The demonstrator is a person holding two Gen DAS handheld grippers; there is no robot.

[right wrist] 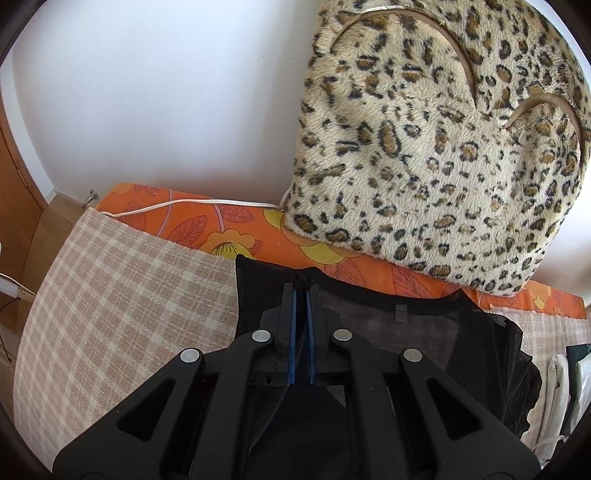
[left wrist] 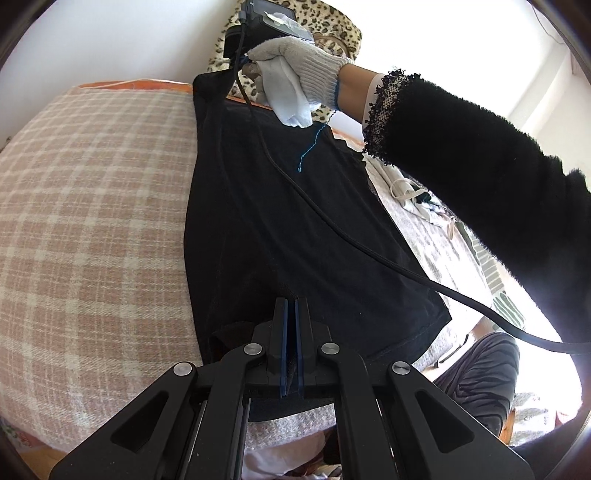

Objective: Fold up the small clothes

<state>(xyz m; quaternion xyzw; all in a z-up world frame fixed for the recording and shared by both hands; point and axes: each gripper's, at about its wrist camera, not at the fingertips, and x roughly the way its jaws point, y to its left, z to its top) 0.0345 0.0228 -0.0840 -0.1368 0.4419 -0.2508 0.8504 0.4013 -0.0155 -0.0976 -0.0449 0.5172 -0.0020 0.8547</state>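
A black garment (left wrist: 295, 229) is stretched over the pink checked blanket (left wrist: 92, 221). My left gripper (left wrist: 294, 301) is shut on its near hem. The right gripper (left wrist: 258, 26) shows at the far end in a white-gloved hand, holding the garment's far edge. In the right wrist view my right gripper (right wrist: 301, 286) is shut on the black garment (right wrist: 424, 343) near its neckline, by the top left corner. A small tag (right wrist: 400, 311) shows on the collar.
A leopard-print cushion (right wrist: 443, 147) leans on the white wall behind an orange floral sheet (right wrist: 221, 229). A black cable (left wrist: 332, 218) crosses over the garment. Other clothes (left wrist: 417, 199) lie at the right. A white cord (right wrist: 184, 204) runs along the sheet.
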